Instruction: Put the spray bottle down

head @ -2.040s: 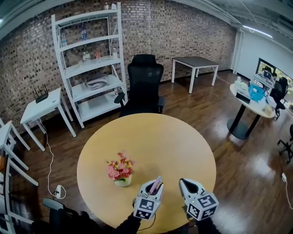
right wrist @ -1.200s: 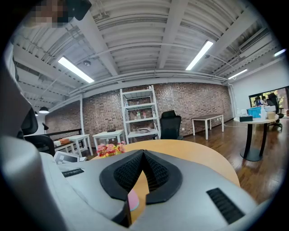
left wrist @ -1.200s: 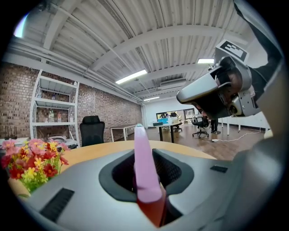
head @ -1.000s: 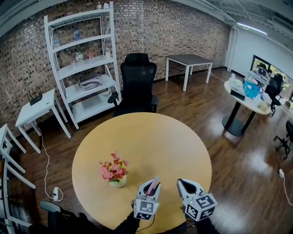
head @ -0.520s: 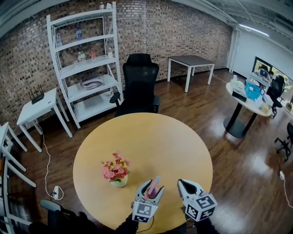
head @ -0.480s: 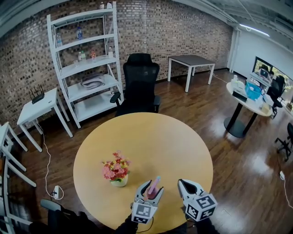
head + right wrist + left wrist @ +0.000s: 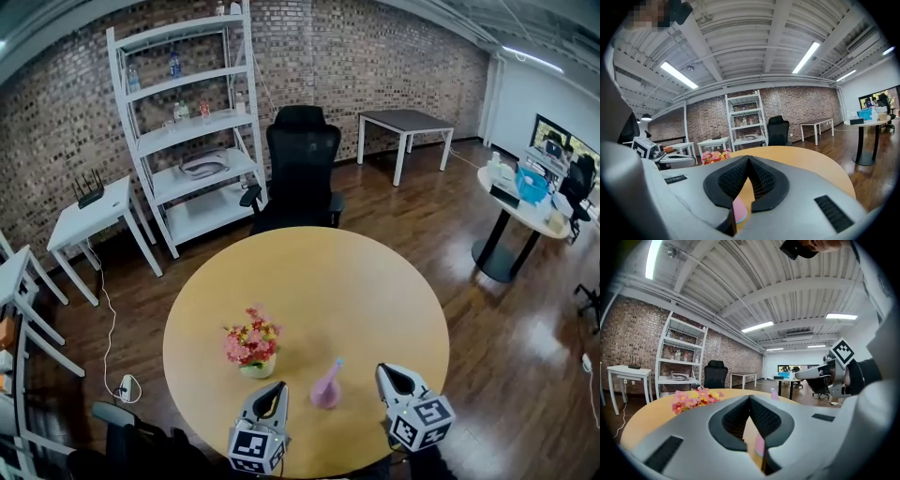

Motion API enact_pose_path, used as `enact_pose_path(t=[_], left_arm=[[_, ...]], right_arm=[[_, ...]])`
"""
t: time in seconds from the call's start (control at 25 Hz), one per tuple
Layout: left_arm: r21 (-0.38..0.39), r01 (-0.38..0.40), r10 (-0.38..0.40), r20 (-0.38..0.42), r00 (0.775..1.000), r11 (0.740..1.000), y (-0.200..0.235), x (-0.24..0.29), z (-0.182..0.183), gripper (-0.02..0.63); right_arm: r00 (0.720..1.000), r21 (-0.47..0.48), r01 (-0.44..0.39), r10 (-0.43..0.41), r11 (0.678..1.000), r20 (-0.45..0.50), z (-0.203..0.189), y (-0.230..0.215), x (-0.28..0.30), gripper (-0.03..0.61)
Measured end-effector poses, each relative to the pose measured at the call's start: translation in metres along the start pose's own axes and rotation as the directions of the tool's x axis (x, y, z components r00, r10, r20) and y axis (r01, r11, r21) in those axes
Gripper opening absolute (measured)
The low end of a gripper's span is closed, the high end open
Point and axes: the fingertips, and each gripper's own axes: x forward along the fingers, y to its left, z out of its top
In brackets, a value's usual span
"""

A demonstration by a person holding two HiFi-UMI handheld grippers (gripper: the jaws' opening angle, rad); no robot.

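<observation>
The pink spray bottle stands upright on the round wooden table, near its front edge, with nothing holding it. My left gripper sits to the bottle's left and a little nearer me, shut and empty. My right gripper rests to the bottle's right, also shut with nothing in it. In the left gripper view the bottle's pink top shows just past the closed jaws, with the right gripper beyond. In the right gripper view a pink part of the bottle shows below the closed jaws.
A small pot of pink and yellow flowers stands on the table left of the bottle. Behind the table are a black office chair, a white shelf unit and a white side table. Another round table stands far right.
My left gripper let go of the spray bottle, drew back toward me and to the left, and shut. The bottle now stands alone on the table. The right gripper stayed put.
</observation>
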Motion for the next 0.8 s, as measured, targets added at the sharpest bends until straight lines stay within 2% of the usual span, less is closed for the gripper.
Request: enact_pose_path(t=[0.24, 0.8], left_arm=[[0.013, -0.038, 0.039, -0.044, 0.998, 0.999, 0.019, -0.008, 0.008, -0.012], [-0.005, -0.007, 0.007, -0.094, 0.996, 1.0, 0.011, -0.006, 0.011, -0.012]], right_arm=[[0.998, -0.008, -0.023, 0.023, 1.0, 0.056, 0.013, 0.008, 0.007, -0.017], [0.999, -0.061, -0.025, 0.028, 0.998, 0.046, 0.022, 0.013, 0.01, -0.017]])
